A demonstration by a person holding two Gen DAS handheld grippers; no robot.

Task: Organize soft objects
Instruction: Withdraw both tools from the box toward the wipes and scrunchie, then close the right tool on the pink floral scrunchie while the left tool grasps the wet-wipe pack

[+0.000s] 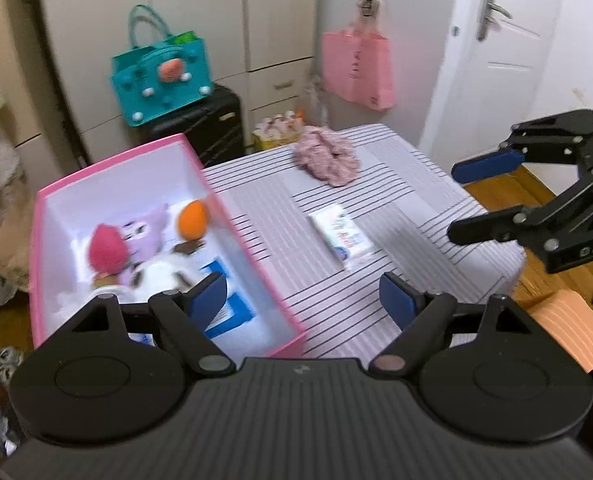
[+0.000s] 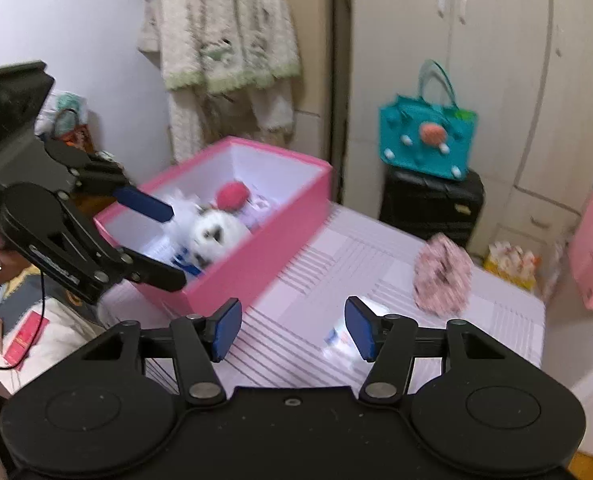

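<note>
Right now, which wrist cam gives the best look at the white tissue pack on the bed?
Left wrist. The tissue pack lies in full view on the striped bed cover, edges and print visible. In the right wrist view it is blurred, overexposed and partly hidden behind a finger of the right gripper.

Pink box [image 1: 252,276], striped grey-white tablecloth [image 1: 396,184]
</note>
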